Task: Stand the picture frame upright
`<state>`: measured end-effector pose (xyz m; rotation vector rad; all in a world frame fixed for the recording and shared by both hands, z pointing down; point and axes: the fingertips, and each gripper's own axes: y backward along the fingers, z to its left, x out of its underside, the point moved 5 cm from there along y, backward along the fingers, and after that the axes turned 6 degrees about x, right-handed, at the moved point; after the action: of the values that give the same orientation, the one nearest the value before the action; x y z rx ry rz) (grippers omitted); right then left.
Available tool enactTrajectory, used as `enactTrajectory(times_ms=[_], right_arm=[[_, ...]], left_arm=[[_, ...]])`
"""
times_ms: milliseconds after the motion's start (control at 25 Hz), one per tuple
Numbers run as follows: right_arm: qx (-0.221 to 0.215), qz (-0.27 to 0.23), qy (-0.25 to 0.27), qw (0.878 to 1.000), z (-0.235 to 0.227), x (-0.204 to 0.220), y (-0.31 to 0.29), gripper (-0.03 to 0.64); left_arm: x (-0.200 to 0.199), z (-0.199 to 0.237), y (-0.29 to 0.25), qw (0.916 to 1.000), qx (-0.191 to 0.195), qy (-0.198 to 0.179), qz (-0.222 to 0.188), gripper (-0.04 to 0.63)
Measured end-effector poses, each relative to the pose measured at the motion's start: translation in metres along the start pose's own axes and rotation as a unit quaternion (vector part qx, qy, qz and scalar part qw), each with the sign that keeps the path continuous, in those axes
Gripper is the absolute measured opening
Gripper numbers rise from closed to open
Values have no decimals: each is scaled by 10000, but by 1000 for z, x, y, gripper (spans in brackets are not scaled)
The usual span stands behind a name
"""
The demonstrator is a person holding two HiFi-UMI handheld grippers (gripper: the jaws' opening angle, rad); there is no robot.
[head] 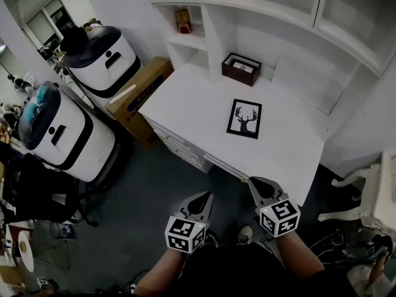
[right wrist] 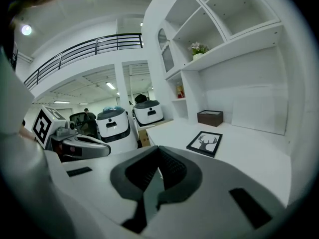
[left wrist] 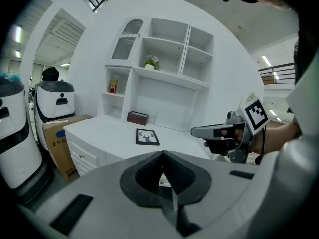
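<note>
Two empty claws, the left claw [head: 206, 197] and right claw [head: 253, 182], are both closed short of the white surface [head: 291, 150], where the picture frame [head: 244, 118] lies flat near the middle, so standing it up is not yet begun.

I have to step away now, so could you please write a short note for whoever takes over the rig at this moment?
Left gripper: shut, empty, short of the white desk's front edge.
Right gripper: shut, empty, near that edge.
Picture frame: lying flat on the desk, deer print up, untouched.
Done: nothing.
To do: open jaws, grip the frame, stand it upright.
</note>
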<state>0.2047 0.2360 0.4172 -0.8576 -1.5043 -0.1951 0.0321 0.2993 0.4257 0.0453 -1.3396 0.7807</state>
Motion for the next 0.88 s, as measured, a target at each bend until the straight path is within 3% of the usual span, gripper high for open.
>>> enactTrajectory(times_ms=[880], right_arm=[[844,44,-342,9958,58,-6,-66,3]], left_arm=[[-12,105,18,9969,743,-180,172,6]])
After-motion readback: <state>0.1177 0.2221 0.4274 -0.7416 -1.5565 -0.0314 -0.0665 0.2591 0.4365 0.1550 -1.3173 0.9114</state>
